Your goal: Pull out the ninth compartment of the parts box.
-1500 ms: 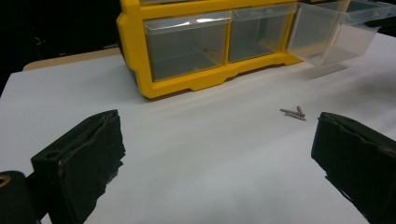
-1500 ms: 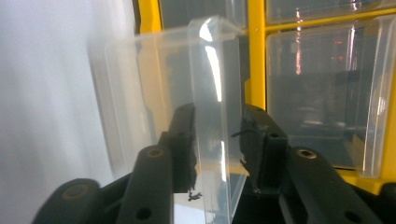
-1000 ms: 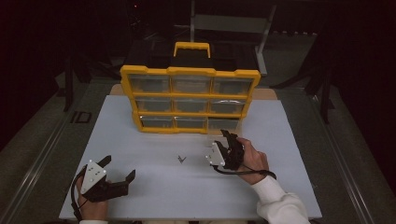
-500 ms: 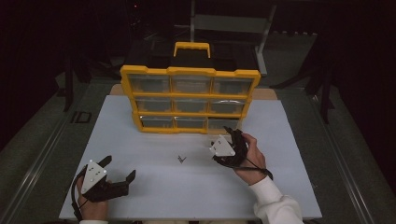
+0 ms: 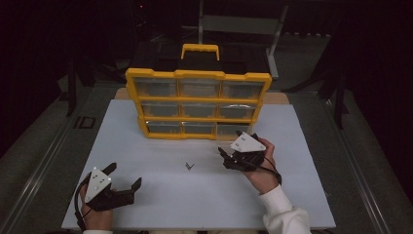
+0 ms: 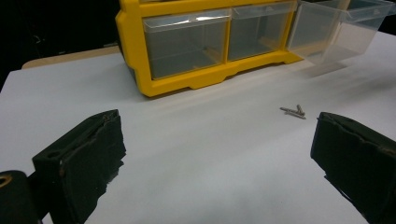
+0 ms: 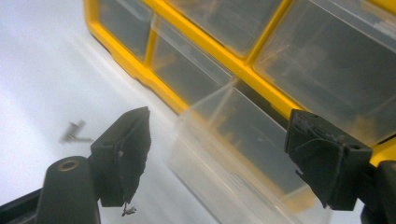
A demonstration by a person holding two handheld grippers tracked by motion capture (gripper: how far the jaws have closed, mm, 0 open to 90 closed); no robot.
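A yellow organizer (image 5: pixel 198 100) with clear drawers stands at the back of the white table top (image 5: pixel 160 204). Its bottom right drawer (image 5: pixel 234 130) is pulled out (image 7: pixel 224 158) (image 6: pixel 336 28). A few small screws (image 5: pixel 189 166) lie on the table in front (image 6: pixel 292 111) (image 7: pixel 74 132). My right gripper (image 5: pixel 230 143) hovers just before that drawer. Its jaws have just been opening and now stand open (image 7: pixel 219 126); the drawer shows between them, with the pads clear of it. Near the front left, my left gripper (image 5: pixel 125 174) rests open and empty (image 6: pixel 215 140), pointing at the screws.
The organizer has a yellow carry handle (image 5: pixel 200 48) on top, and its other drawers are pushed in. Dark floor surrounds the table on both sides, with a metal frame (image 5: pixel 234 22) behind. Bare white surface runs between the two grippers.
My right gripper has shifted a little up and toward the organizer, and its jaws have spread wider. The left gripper and the screws have stayed put.
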